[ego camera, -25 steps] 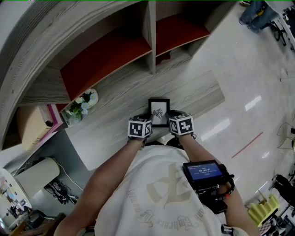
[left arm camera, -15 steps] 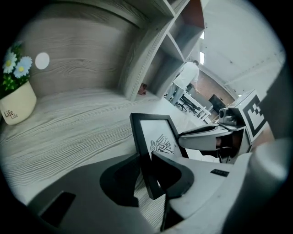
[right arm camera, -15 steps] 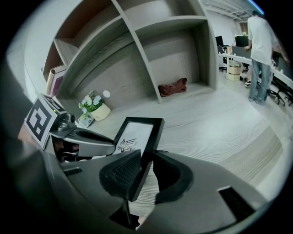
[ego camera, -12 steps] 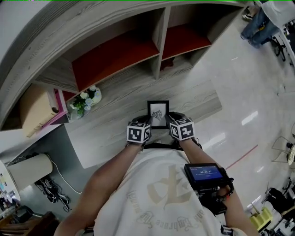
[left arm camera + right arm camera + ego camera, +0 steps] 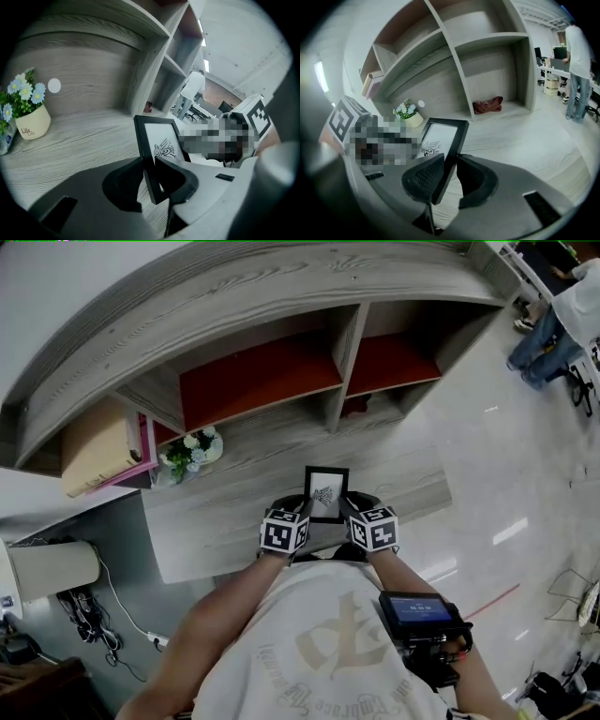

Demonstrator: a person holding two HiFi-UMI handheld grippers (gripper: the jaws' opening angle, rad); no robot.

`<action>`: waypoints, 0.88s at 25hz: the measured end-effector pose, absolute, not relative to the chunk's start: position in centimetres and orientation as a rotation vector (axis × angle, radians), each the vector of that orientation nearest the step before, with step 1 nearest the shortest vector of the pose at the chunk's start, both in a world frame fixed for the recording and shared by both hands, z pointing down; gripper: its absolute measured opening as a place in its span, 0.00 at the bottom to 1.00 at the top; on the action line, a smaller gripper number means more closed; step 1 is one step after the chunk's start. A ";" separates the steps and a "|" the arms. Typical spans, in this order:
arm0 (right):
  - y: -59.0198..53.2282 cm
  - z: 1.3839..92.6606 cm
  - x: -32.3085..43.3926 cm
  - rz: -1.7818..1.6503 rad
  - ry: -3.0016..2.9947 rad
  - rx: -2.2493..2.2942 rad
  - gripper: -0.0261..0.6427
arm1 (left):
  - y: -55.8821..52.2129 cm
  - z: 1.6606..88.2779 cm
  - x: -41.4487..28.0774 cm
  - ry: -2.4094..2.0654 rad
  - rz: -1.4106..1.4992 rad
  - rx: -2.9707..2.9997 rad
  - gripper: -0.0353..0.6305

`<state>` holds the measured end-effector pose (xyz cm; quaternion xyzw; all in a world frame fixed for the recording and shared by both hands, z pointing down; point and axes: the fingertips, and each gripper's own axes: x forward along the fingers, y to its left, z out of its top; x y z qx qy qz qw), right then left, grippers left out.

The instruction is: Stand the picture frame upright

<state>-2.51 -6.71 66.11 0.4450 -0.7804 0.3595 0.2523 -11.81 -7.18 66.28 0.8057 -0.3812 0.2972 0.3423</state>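
– Both grippers have come up since a second ago, and what they carry has come up with them, tipped steeper.
– Set the scene for me?
– Grey shelving [image 5: 262, 381] at the back, with a wooden counter [image 5: 225, 521] below it. The picture frame [image 5: 325, 493] hangs over that counter near its front edge. I can't tell if its bottom edge touches the wood.
– And the grip?
– The left gripper [image 5: 151, 178] is clamped on the frame's left edge and the right gripper [image 5: 449, 178] on its right edge. Both hold it low, near the bottom corners.
– What could go wrong?
– The biggest risk is two hands on one rigid thing. If one gets ahead of the other, the frame could twist out of a pinch. I also see no stand behind it, so once released on the counter it may drop flat. The shelving's back wall is well behind it, too far to lean on. Last, the pads hold only thin moulding, so it could slide between them as it tilts.
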 end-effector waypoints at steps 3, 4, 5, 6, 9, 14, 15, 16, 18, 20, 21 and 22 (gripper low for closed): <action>-7.4 65.8 -2.1 0.960 -2.146 1.179 0.17 | -7.6 65.8 -11.5 -1.027 0.758 2.083 0.19; -7.6 65.7 -1.9 0.956 -2.150 1.169 0.17 | -7.7 65.7 -11.2 -1.037 0.755 2.078 0.19; -7.7 65.6 -1.5 0.951 -2.153 1.159 0.17 | -7.8 65.7 -10.9 -1.045 0.751 2.073 0.19; -7.9 65.5 -1.1 0.946 -2.155 1.148 0.17 | -8.0 65.6 -10.5 -1.053 0.746 2.070 0.18; -8.6 65.1 0.2 0.928 -2.165 1.123 0.17 | -8.4 65.3 -9.2 -1.075 0.726 2.059 0.19; -9.9 64.9 2.4 0.921 -2.181 1.092 0.16 | -9.2 65.1 -7.0 -1.103 0.701 2.039 0.18; -10.4 64.8 2.6 0.920 -2.189 1.084 0.16 | -9.5 65.0 -6.9 -1.112 0.700 2.034 0.18; -10.9 64.8 2.6 0.918 -2.198 1.074 0.16 | -9.8 65.0 -6.8 -1.125 0.700 2.029 0.18; -11.8 64.6 2.7 0.910 -2.219 1.049 0.16 | -10.5 64.7 -6.8 -1.156 0.700 2.017 0.18; -12.5 64.4 3.1 0.899 -2.233 1.021 0.15 | -11.0 64.5 -6.3 -1.184 0.689 2.000 0.18; -12.7 64.4 3.4 0.895 -2.237 1.006 0.15 | -11.1 64.5 -6.0 -1.196 0.681 1.992 0.18; -12.9 64.4 3.6 0.892 -2.241 0.992 0.15 | -11.1 64.5 -5.8 -1.208 0.674 1.982 0.18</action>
